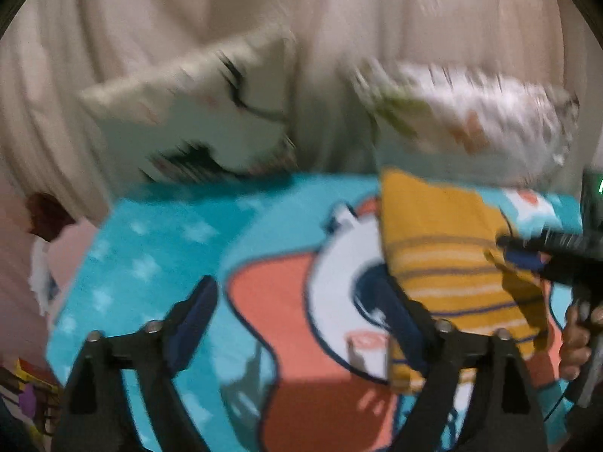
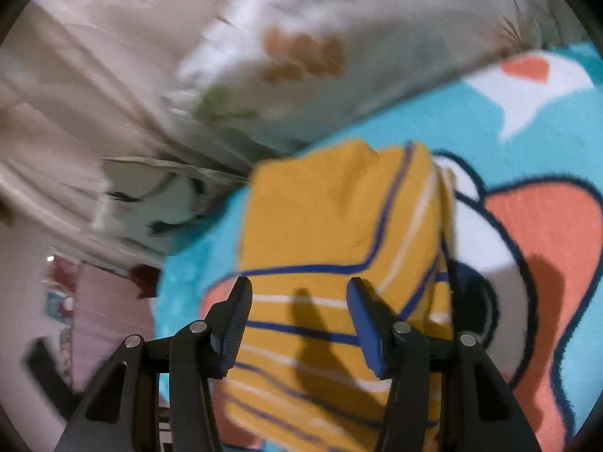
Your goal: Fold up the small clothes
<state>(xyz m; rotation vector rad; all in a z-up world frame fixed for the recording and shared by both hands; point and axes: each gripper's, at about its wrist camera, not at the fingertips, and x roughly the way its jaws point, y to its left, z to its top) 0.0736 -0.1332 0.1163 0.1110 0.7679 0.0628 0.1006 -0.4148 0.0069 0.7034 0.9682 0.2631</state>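
A small mustard-yellow garment with blue and white stripes [image 1: 448, 263] lies folded on a teal cartoon blanket [image 1: 158, 256]. In the right wrist view the garment [image 2: 331, 226] fills the middle, on the blanket [image 2: 433, 120]. My right gripper [image 2: 299, 301] is open, its fingers hovering just above the garment's near striped part with nothing between them. It also shows in the left wrist view [image 1: 546, 252] at the garment's right edge. My left gripper [image 1: 297, 301] is open and empty over the blanket, left of the garment.
A white pillow with eyelash print [image 1: 196, 120] and a floral pillow [image 1: 471, 113] lean against beige curtains [image 1: 150, 19] at the far edge of the blanket. The bed edge drops off to the left, with pink furniture [image 2: 101, 301] beyond.
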